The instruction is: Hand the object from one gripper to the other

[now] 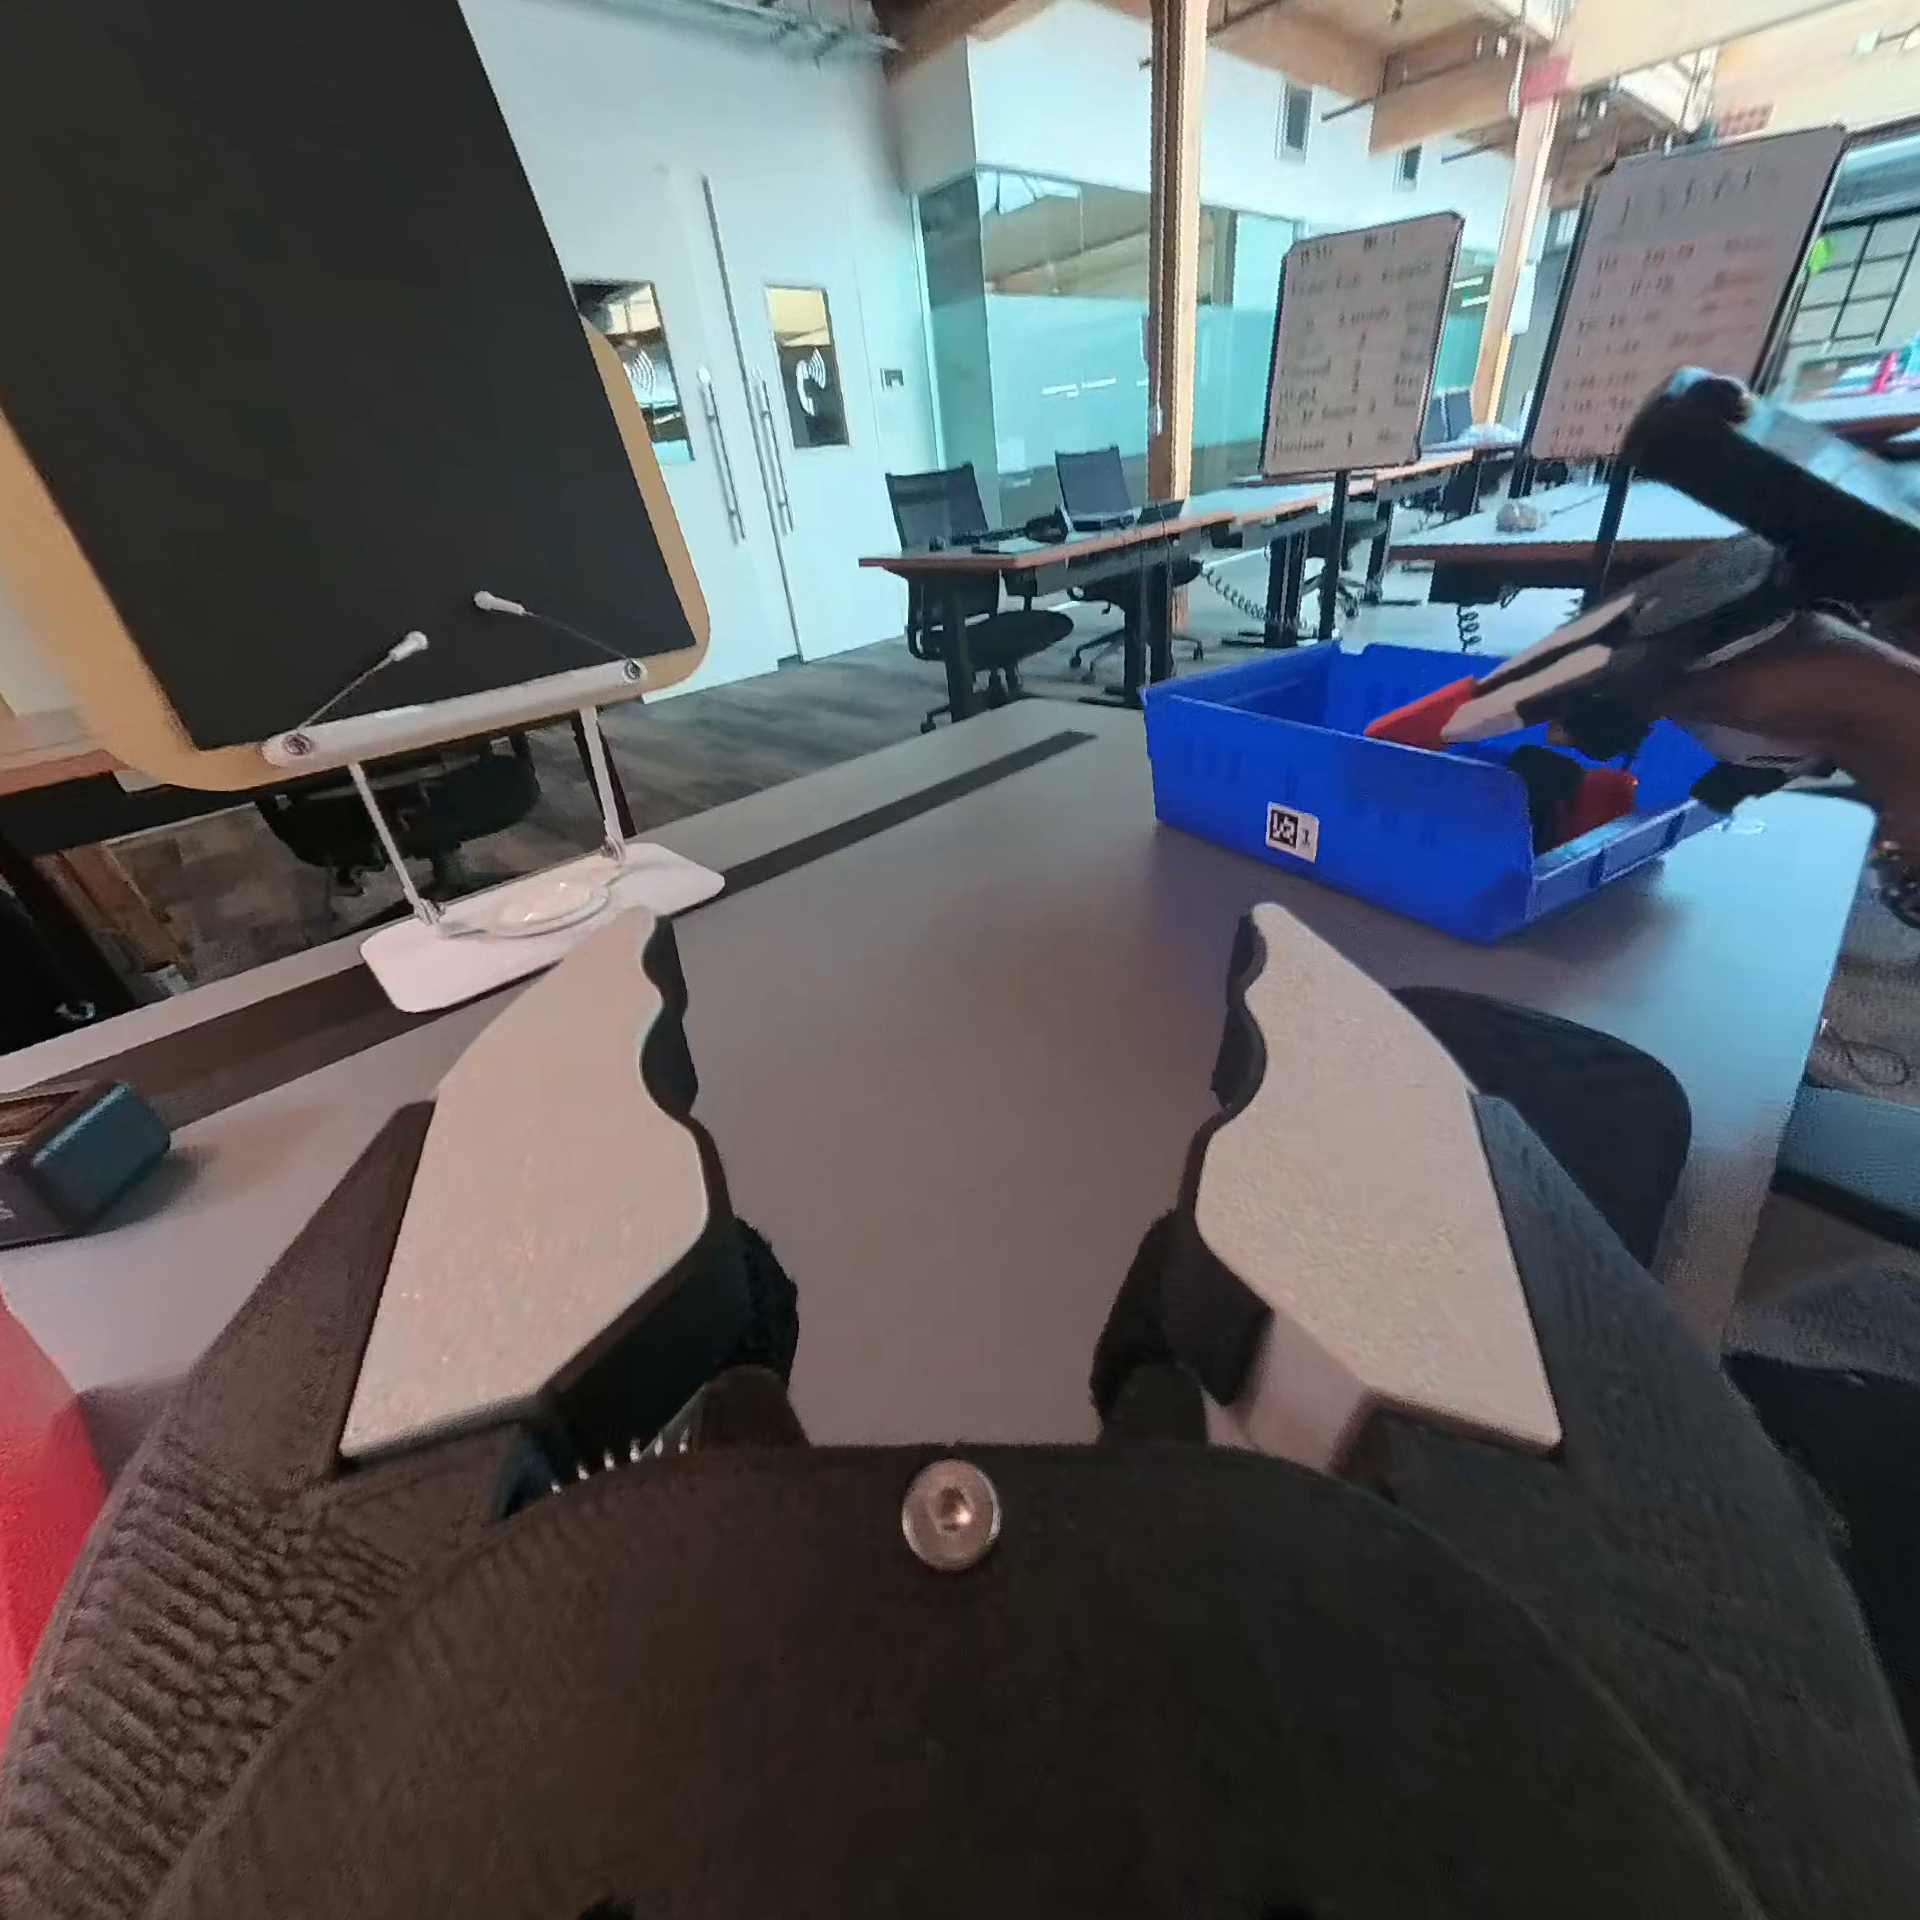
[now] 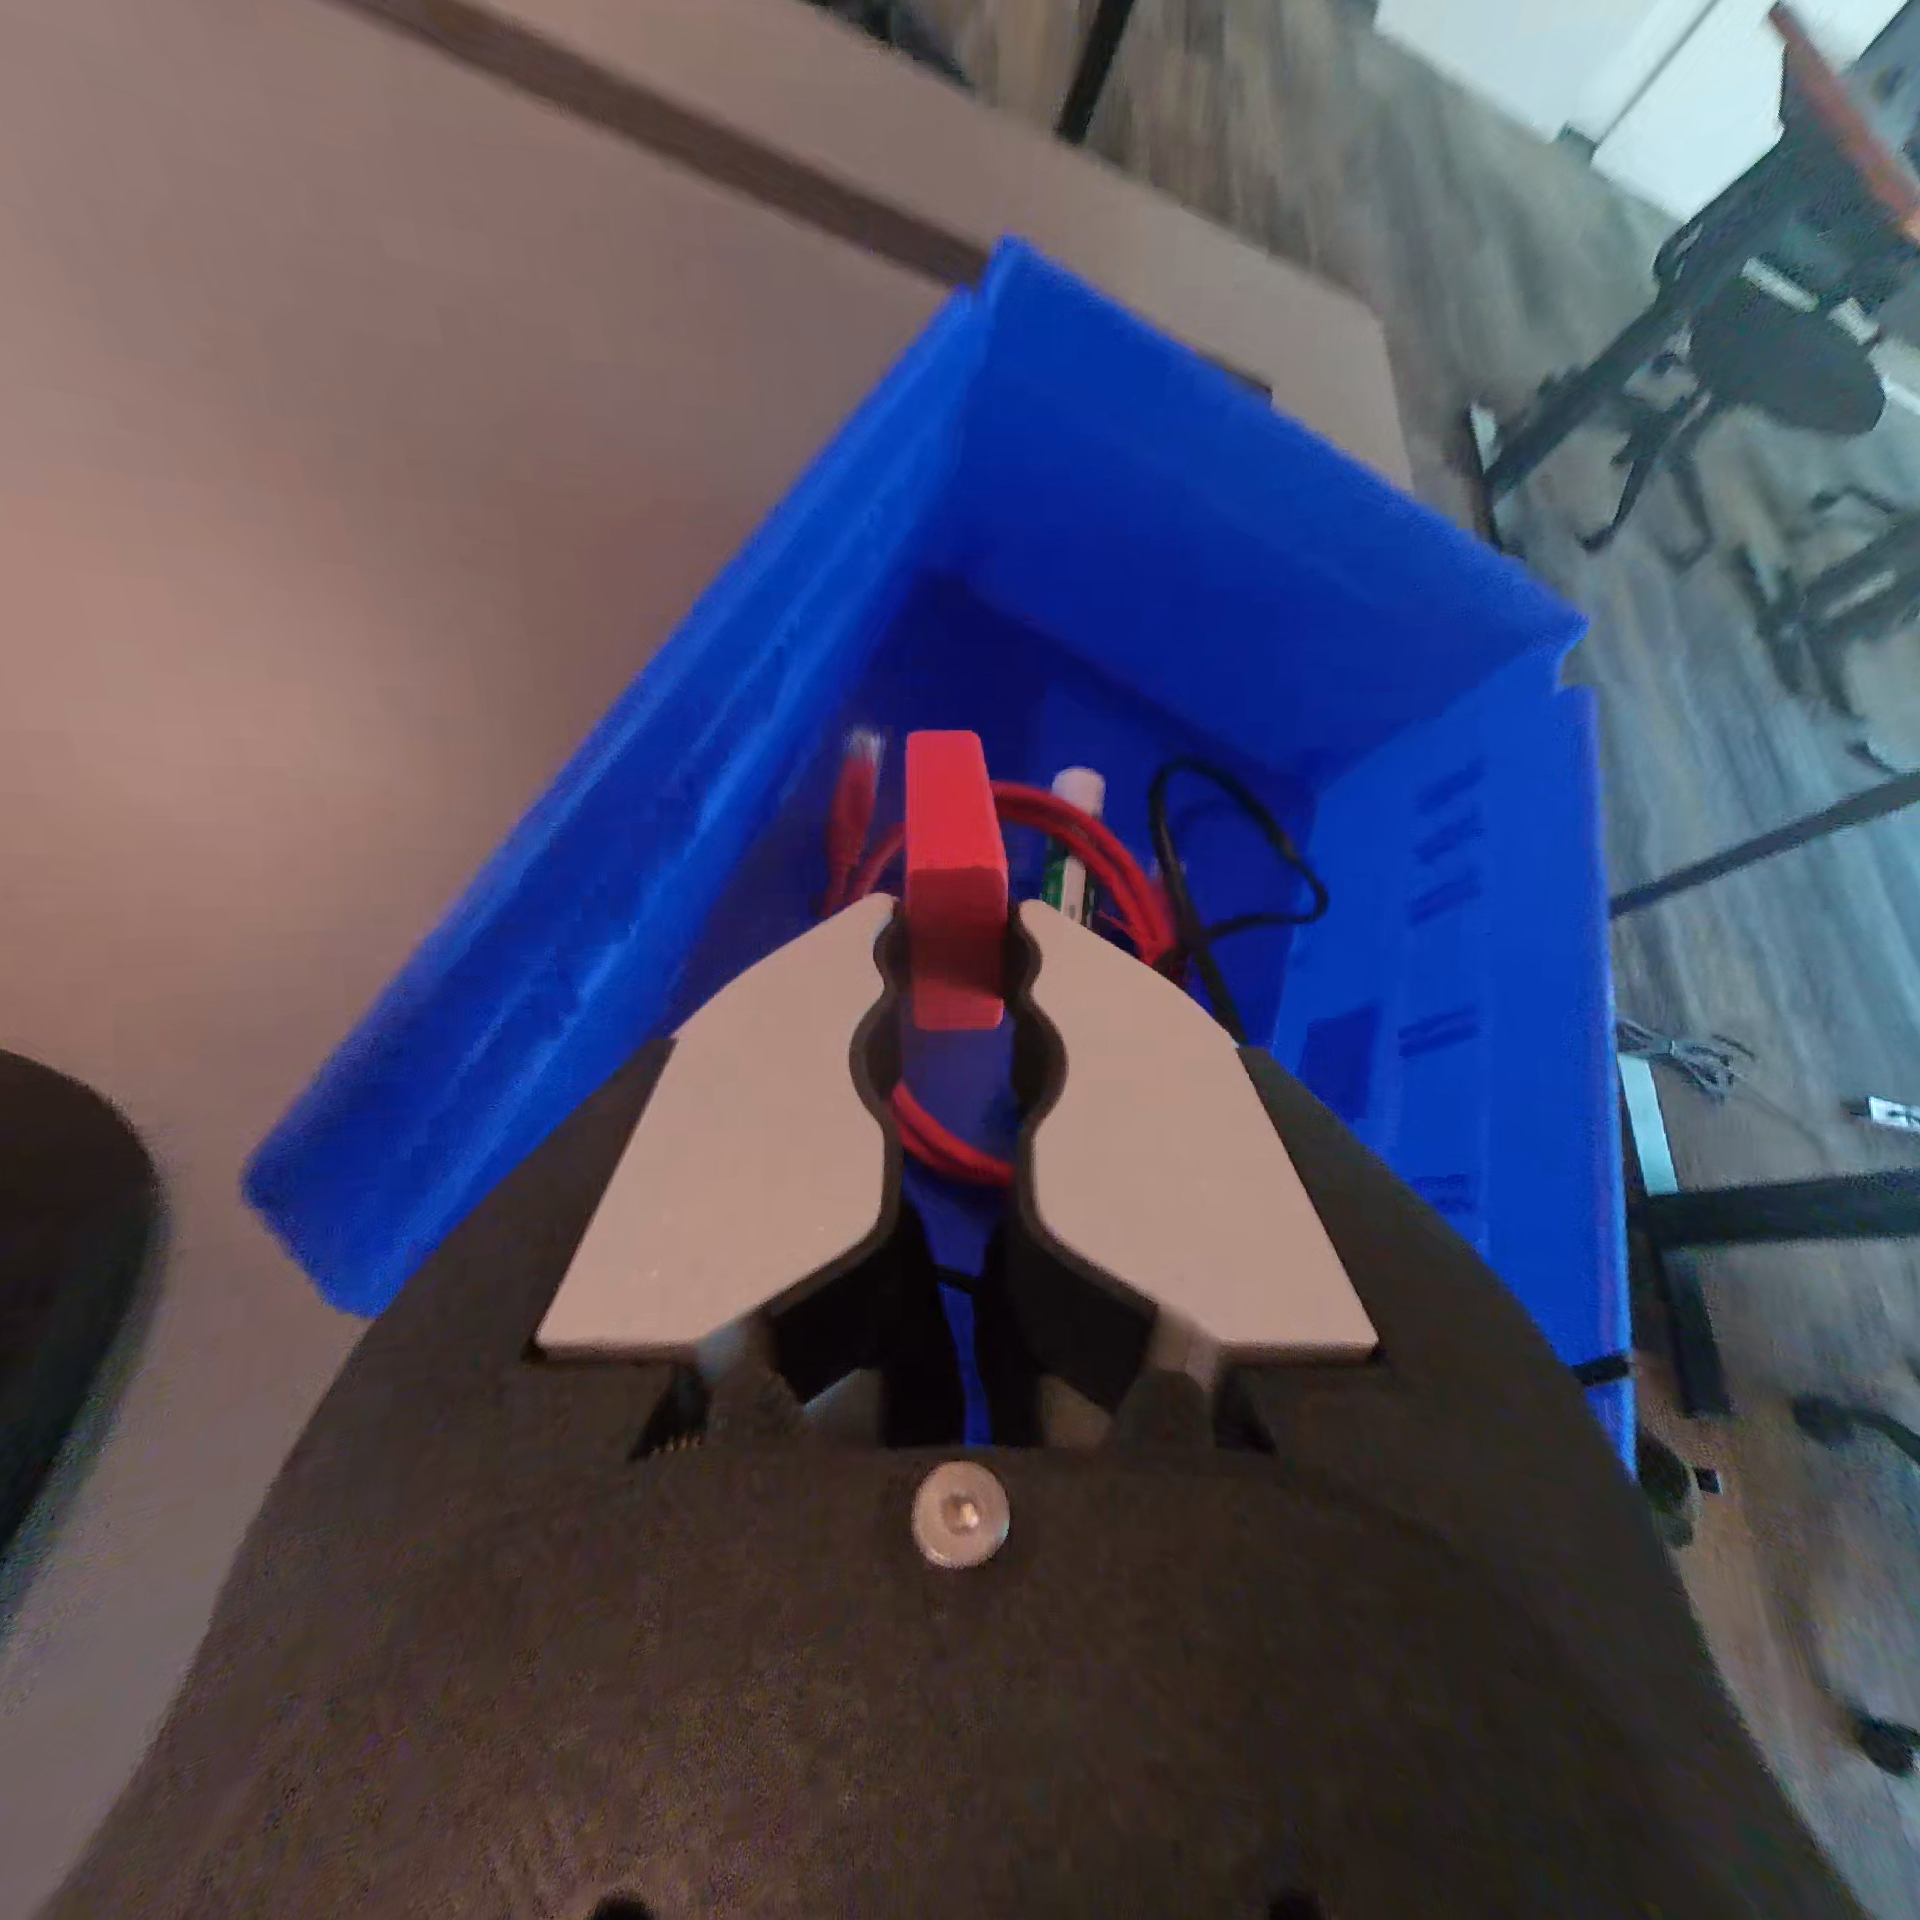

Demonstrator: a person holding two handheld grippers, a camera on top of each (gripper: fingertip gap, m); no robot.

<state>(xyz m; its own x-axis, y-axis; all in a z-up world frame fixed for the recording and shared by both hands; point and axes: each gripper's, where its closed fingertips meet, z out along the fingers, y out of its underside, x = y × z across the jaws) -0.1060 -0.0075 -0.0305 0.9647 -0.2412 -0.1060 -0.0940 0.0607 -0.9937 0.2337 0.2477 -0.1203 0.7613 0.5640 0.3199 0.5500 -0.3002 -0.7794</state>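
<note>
Over blue bin [image 2: 1143, 499] | right gripper [image 2: 956, 914] clamps flat red block [image 2: 951, 883] | left gripper [image 1: 956, 935] wide, empty

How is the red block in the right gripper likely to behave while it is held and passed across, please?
The red block looks rigid, with flat faces, so it probably won't flex or roll. The right gripper pinches only its near end, so it might pivot. It seems light.

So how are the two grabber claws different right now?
The left gripper is wide open and empty; the right gripper is shut on a red block. The left hangs over bare grey table; the right is above the blue bin. Both have grey fingers on black bodies.
</note>
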